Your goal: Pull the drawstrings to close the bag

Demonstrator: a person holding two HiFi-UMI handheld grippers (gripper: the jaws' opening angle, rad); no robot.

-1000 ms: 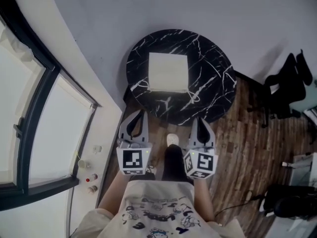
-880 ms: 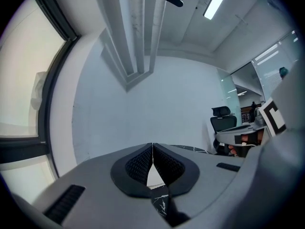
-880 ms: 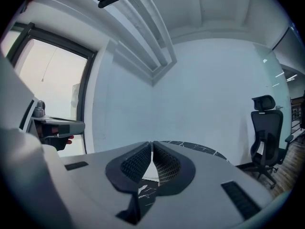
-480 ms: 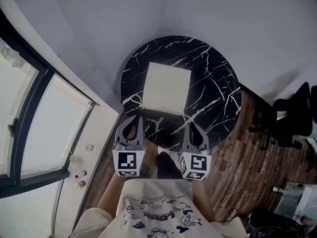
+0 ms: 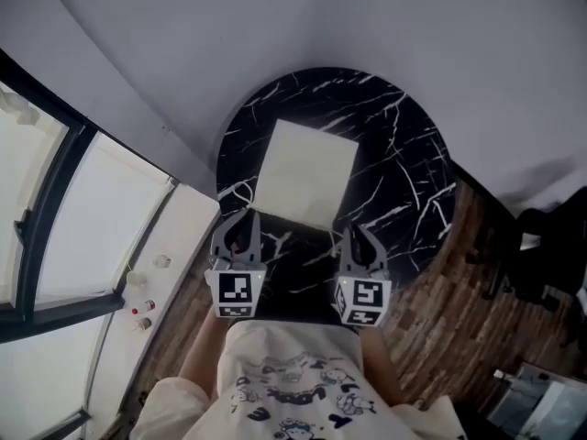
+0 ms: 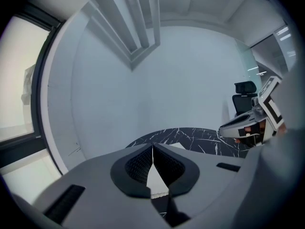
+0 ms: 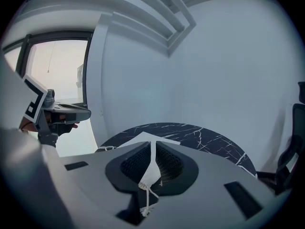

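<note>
I hold both grippers low over the near edge of the round black marble table (image 5: 417, 168), one to each side of my body. My left gripper (image 5: 245, 220) is clenched, its jaws pressed together with nothing between them. My right gripper (image 5: 354, 235) is clenched and empty too.

The bag (image 5: 307, 172) is a flat cream square lying near the middle of the table, turned a little so that one corner points toward me. It sits just ahead of both grippers, and only bare dark tabletop lies between them and it. In the right gripper view, the bag's near corner shows below the closed jaws. A white drawstring (image 7: 144, 199) with a knotted end trails from that corner onto the marble. The marble's white veins make the cords hard to pick out from above.

A plain pale wall (image 5: 303, 16) curves close behind the table. To my left there is a big dark-framed window (image 5: 55, 209), with a few small items (image 5: 144, 311) on its sill. To my right, on the wooden plank floor (image 5: 459, 301), a dark office chair (image 5: 548, 236) stands well clear of the table. My printed shirt (image 5: 293, 383) fills the bottom of the head view.
</note>
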